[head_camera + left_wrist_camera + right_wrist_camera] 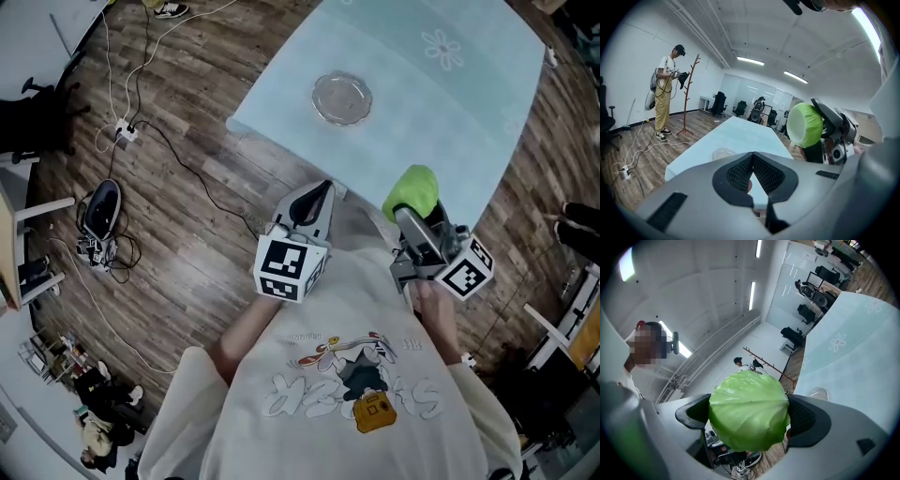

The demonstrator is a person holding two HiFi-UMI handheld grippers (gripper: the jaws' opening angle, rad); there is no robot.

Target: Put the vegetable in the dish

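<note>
- Your right hand-held gripper (412, 217) clamps the green cabbage (749, 409) between its part-open jaws, above the worktop's (450, 122) near edge.
- Your left hand-held gripper (752, 158) has its jaws together and holds nothing.
- The dish (341, 97), seemingly glass, sits well apart.

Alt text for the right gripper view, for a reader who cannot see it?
A green cabbage is clamped between the two dark jaws of the right hand-held gripper. Beyond it to the right, a pale blue table carries a clear glass dish.
</note>
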